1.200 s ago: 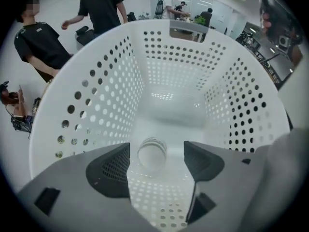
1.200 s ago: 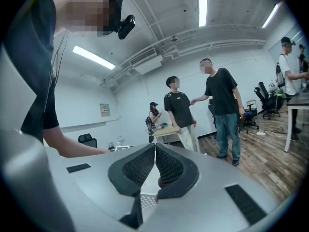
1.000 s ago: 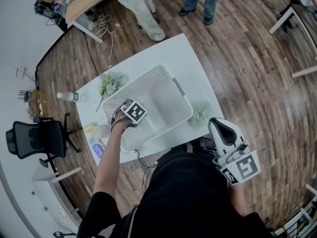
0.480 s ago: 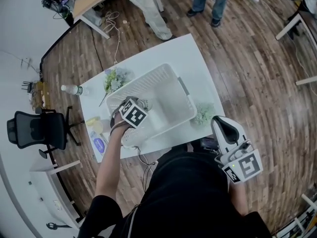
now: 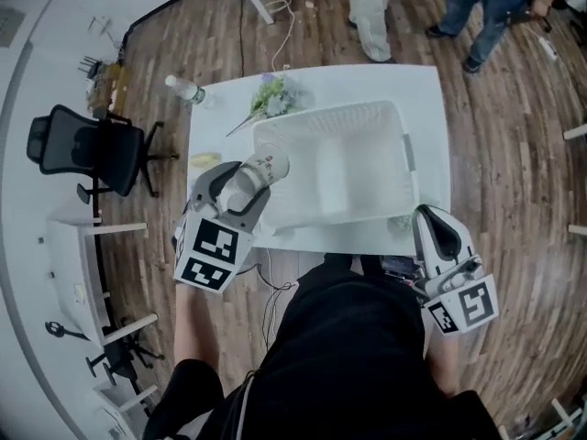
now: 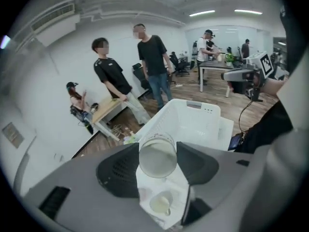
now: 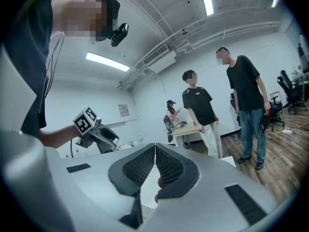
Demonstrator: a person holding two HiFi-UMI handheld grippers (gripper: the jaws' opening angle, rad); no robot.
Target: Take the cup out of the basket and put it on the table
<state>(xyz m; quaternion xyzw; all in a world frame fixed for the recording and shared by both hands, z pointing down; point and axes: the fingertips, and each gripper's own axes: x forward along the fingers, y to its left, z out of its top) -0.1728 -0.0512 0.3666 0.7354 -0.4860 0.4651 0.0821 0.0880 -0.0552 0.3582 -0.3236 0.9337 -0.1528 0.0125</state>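
A pale paper cup hangs tilted above the near left corner of the white basket, clear of it. My left gripper is shut on the cup, its jaws having just closed round it. In the left gripper view the cup sits between the two dark pads, mouth facing away, with the basket below and beyond. My right gripper is by the table's near edge, right of my body. In the right gripper view my right gripper is shut, pads touching with nothing between.
On the table's far left lie a bunch of flowers and a water bottle. A small green plant sits by the basket's near right corner. An office chair stands left of the table. People stand beyond the far edge.
My left gripper has risen out of the basket with the cup in its jaws and come back toward me. The right gripper has barely shifted. The head view has swung.
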